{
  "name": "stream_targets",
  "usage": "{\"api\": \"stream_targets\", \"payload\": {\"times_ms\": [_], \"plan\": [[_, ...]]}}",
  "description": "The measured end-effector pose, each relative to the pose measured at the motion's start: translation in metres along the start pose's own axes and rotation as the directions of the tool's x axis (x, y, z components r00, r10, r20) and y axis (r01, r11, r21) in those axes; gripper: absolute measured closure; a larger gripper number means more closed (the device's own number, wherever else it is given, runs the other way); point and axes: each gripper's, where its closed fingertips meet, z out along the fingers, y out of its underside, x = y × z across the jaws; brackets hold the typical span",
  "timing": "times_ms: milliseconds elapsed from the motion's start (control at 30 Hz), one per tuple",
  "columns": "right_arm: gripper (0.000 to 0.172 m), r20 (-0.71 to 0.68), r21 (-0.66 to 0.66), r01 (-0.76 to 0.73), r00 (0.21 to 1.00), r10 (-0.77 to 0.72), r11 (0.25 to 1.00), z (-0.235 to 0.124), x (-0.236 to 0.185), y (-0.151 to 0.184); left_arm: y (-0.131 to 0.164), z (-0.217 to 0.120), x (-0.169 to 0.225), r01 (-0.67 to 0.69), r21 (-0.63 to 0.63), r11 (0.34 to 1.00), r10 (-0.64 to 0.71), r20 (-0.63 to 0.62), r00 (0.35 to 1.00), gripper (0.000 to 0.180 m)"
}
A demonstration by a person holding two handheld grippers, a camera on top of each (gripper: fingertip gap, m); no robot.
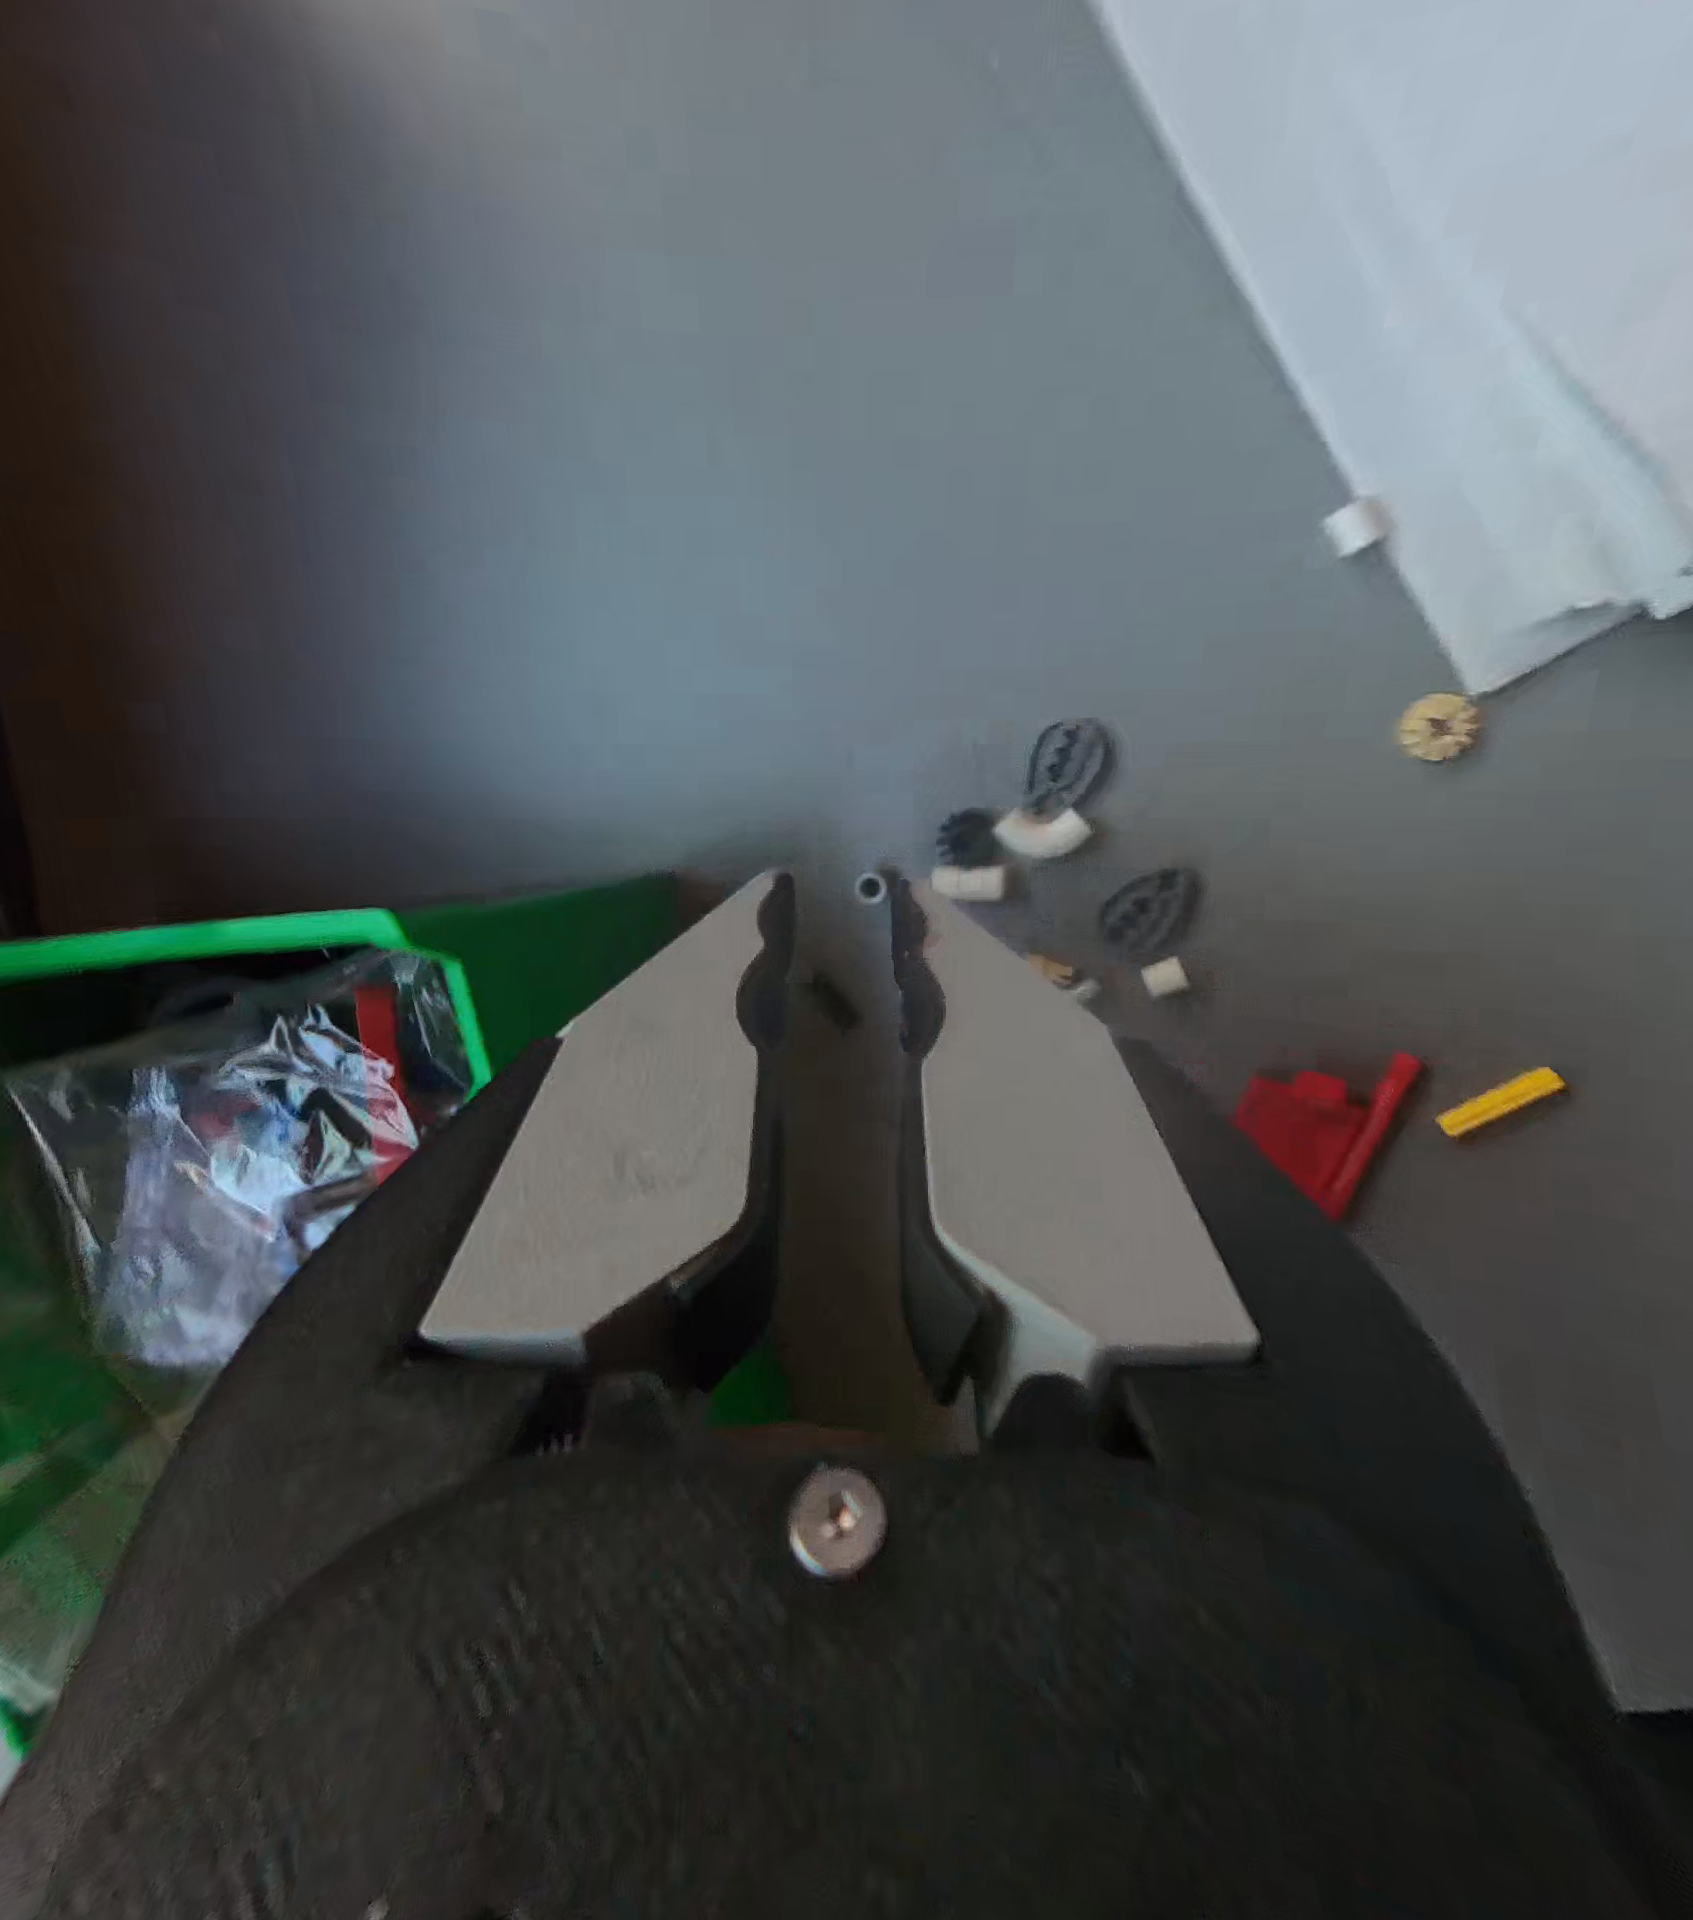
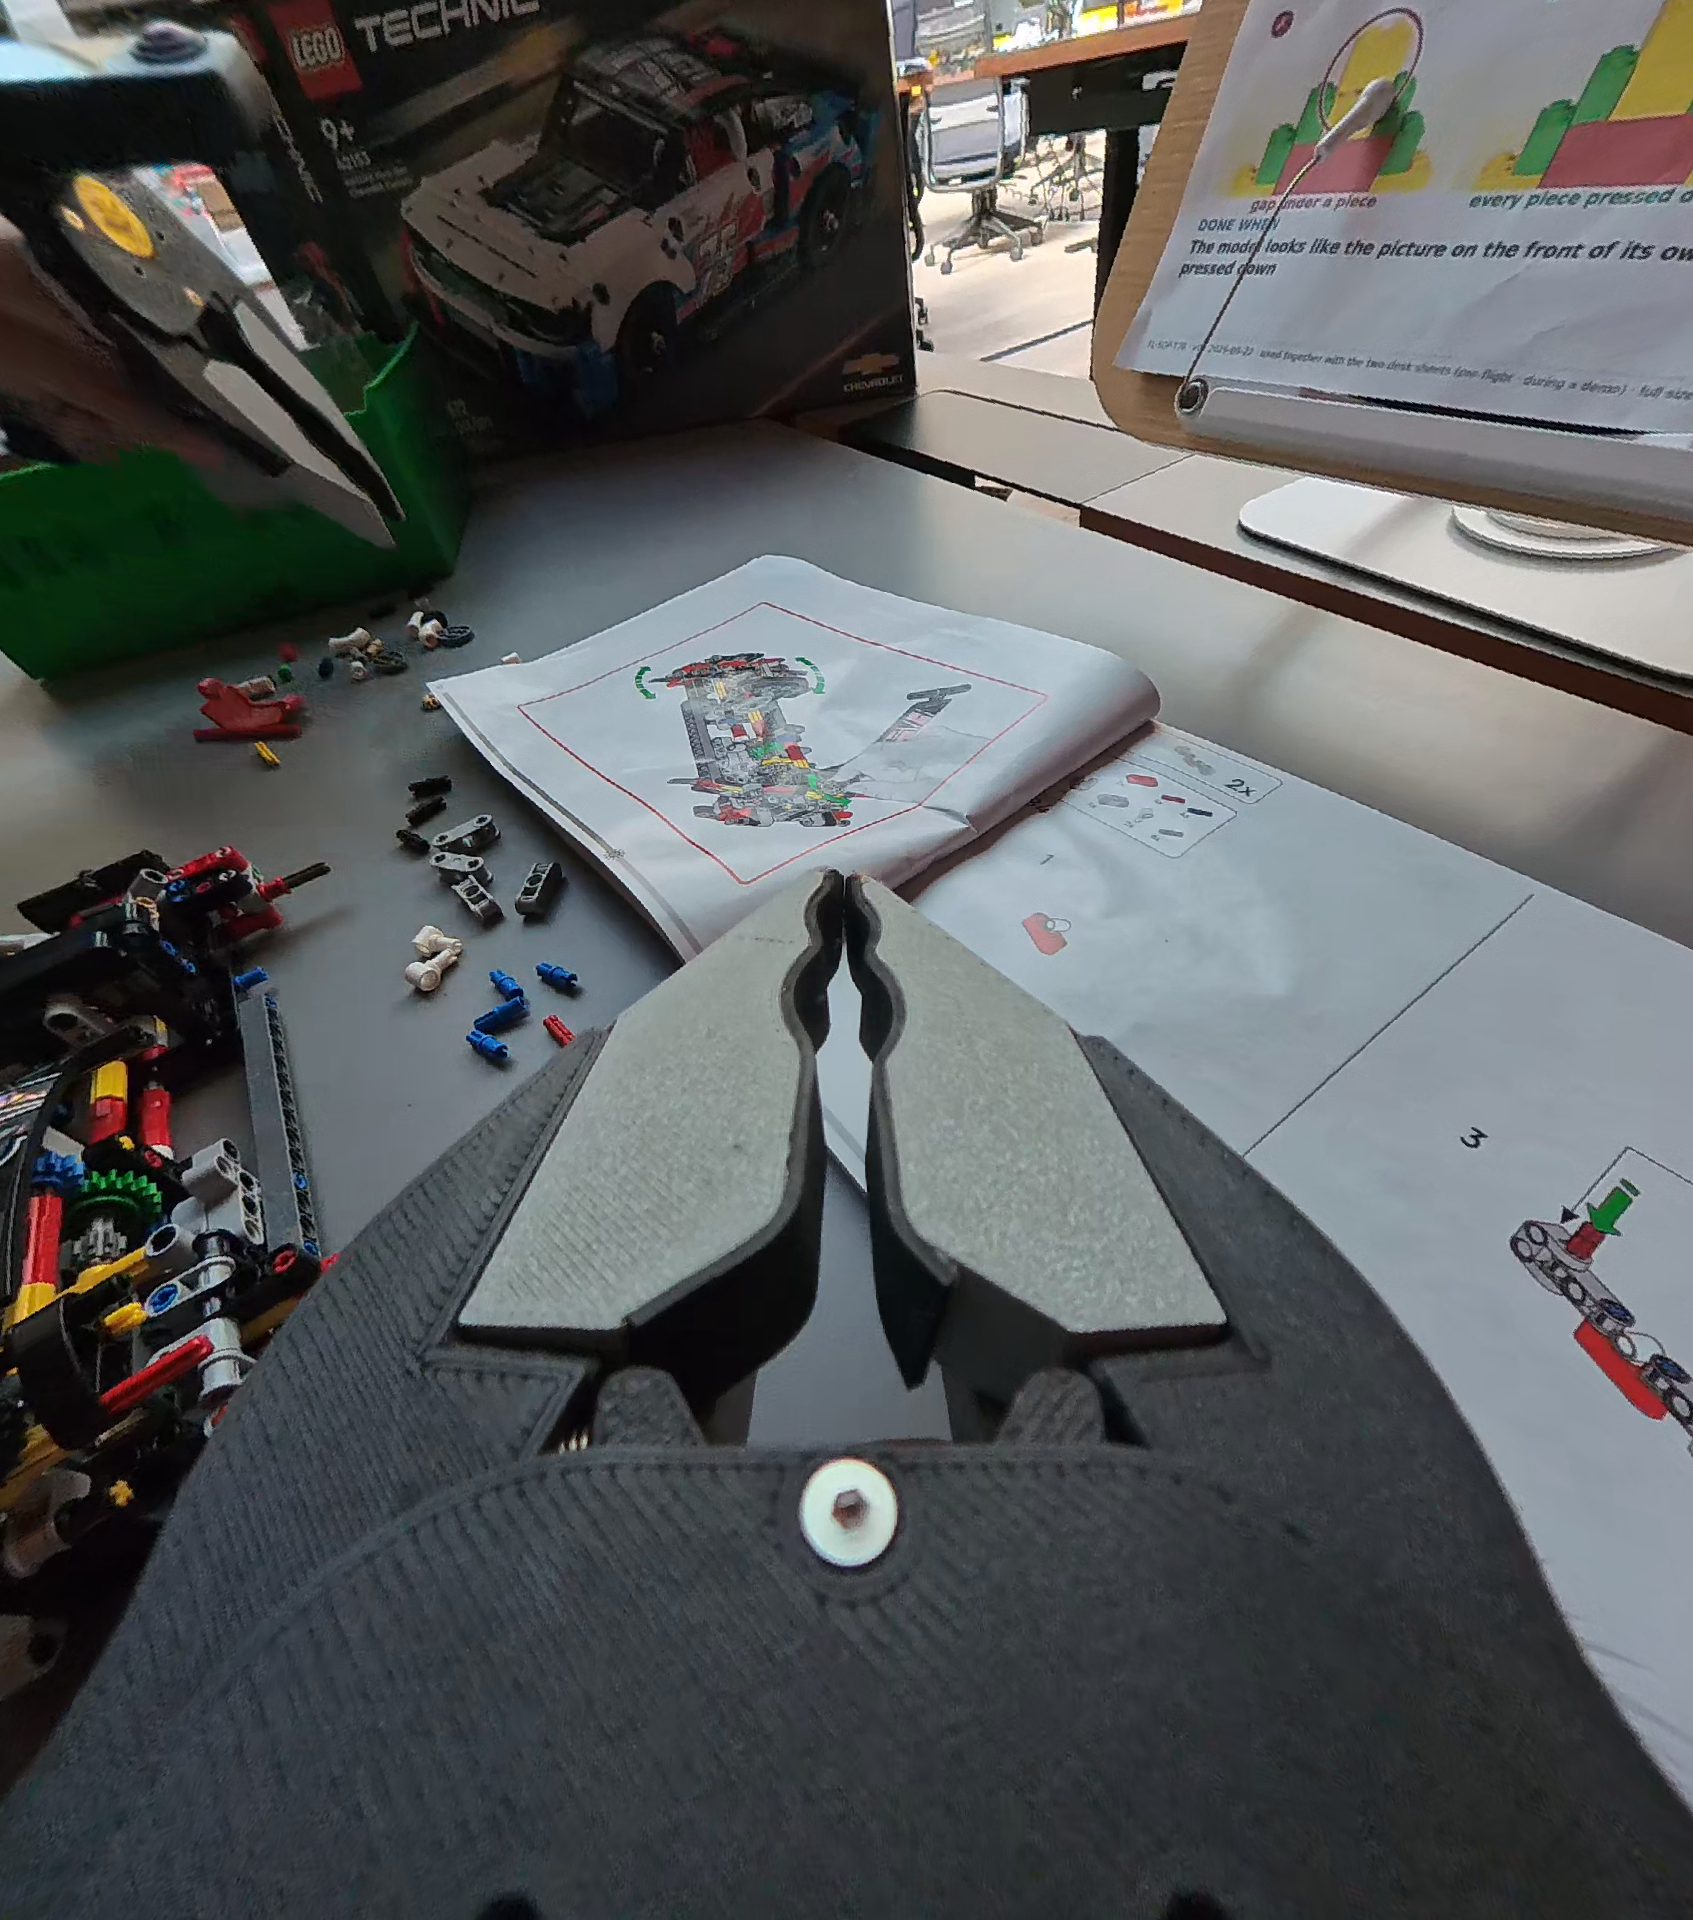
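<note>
While the left gripper (image 1: 842,894) hangs slightly parted and bare above the grey tabletop (image 1: 613,520), the small grey plastic ring-shaped bush (image 1: 869,888) lying loose below looks light, rigid and roll-prone, best pinched across its outer wall; right gripper (image 2: 844,883) clenched, empty, over the open white instruction booklet (image 2: 769,727).

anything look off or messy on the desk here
Nothing looks damaged. Small building pieces lie scattered loose over the grey table beside the half-built model, and the open instruction booklet has a creased, bulging page.
</note>
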Motion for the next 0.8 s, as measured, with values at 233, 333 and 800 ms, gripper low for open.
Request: {"api": "stream_targets", "payload": {"times_ms": [233, 333, 800], "plan": [[0.172, -0.007, 0.009, -0.01, 1.0, 0.01, 1.0, -0.002, 0.002, -0.001, 0.025, 0.018, -0.017, 0.069, -0.076, 0.995, -0.068, 0.024, 0.997, 0.164], [0.172, -0.004, 0.006, -0.009, 1.0, 0.009, 1.0, -0.002, 0.002, 0.0, 0.028, 0.021, -0.029, 0.012, -0.069, 0.998, -0.006, 0.091, 0.996, 0.18], [0.172, 0.002, -0.004, -0.012, 1.0, 0.012, 1.0, 0.0, 0.002, 0.002, 0.039, 0.0, 0.062, -0.604, 0.154, 0.782, 0.623, -0.214, 0.752, 0.174]]}}
